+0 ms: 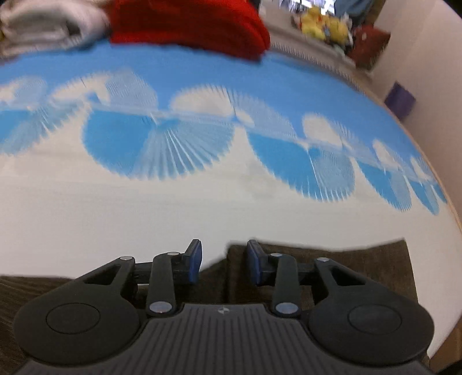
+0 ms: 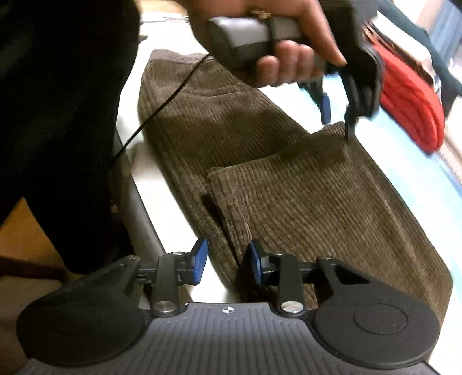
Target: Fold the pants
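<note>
Handling the pants [image 2: 260,184] calls for a soft-goods approach: I judge the brown ribbed corduroy to be limp, moderately heavy for cloth, and high in friction, so it should not slip from rubber pads but will sag and drag if lifted by one point. The pants lie lengthwise on the white-and-blue cloth [image 1: 202,207] covering the table, waistband at the far end from my right gripper [image 2: 228,265], and a leg end is already doubled back onto the lower half.

Recommended hold points, as I judge them: the two corners of the folded leg end, taken through all layers near the edge, so the fold travels flat.

Gripper state:
- Right gripper: partly open, nothing pinched. The near edge of the pants lies between the blue pads [image 2: 255,265] without being squeezed.
- Left gripper [image 1: 223,262]: partly open, holding nothing. It hangs just above the far corner of the doubled-back leg; whether a fingertip touches that corner is unclear through motion blur. My left hand [image 2: 288,52] wraps its handle.

Count:
- Pants: one pair.
- Grippers: two.
- Red garment [image 1: 187,26] beyond the pants: one, folded.
- Pale folded cloth [image 1: 43,26] beside the red garment: one stack, item count unclear.
</note>
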Demonstrator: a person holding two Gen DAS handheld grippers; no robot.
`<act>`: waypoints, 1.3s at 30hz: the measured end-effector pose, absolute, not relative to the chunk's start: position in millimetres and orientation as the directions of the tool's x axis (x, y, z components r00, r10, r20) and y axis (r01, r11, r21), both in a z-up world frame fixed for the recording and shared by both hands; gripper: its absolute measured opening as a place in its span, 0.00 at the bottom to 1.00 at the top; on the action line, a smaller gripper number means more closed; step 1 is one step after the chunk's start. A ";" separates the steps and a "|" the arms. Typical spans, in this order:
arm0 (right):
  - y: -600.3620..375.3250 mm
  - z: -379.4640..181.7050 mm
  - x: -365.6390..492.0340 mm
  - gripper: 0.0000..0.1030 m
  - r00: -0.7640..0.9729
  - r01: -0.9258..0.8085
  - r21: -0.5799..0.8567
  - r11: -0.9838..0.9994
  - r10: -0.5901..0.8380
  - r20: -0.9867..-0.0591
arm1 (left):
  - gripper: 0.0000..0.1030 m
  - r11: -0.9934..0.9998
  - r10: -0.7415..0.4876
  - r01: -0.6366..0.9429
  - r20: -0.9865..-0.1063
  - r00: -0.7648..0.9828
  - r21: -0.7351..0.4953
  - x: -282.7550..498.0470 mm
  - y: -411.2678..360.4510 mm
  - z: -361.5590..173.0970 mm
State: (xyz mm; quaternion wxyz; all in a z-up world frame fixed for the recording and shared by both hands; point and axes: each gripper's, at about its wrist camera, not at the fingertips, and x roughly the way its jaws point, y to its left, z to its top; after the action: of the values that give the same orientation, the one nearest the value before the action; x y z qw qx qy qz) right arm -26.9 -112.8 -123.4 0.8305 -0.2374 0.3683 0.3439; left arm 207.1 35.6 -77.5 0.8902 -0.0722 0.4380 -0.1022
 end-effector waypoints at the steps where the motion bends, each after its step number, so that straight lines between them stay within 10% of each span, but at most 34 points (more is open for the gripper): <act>1: -120.5 -116.2 -23.7 0.32 0.485 -0.727 -0.089 0.680 0.417 -0.769 | 0.37 0.968 -0.248 0.128 -0.758 0.603 -0.215 203.9 38.2 -73.8; 10: -228.6 -77.8 3.0 0.45 0.668 -0.241 0.173 0.955 0.292 -0.685 | 0.30 0.893 -0.423 0.373 -0.749 0.510 -0.251 161.9 21.1 -68.7; 16: -266.0 -115.5 12.3 0.45 0.531 0.083 -0.053 0.995 -0.089 -0.843 | 0.37 0.945 -0.204 0.318 -0.900 0.385 -0.078 155.6 18.2 -116.5; 23: -276.9 -113.7 5.9 0.49 0.523 0.190 -0.064 0.980 -0.156 -0.838 | 0.38 0.930 -0.326 0.285 -0.877 0.352 -0.232 110.7 40.0 -88.1; 28: -287.8 -119.9 10.2 0.54 0.492 0.233 -0.024 0.972 -0.139 -0.859 | 0.47 0.905 -0.223 0.417 -0.931 0.287 -0.088 78.0 16.9 -113.2; 39: -259.0 -45.1 14.8 0.54 0.740 0.112 0.023 0.993 -0.068 -0.669 | 0.51 0.957 -0.157 -0.094 -0.760 0.631 -0.276 39.3 172.0 -60.8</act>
State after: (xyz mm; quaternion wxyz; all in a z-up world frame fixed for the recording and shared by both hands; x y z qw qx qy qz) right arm 14.8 -259.0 -45.1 0.9321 0.0309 0.3575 -0.0483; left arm 39.3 172.0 -60.8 0.8911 -0.1462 0.4292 -0.0179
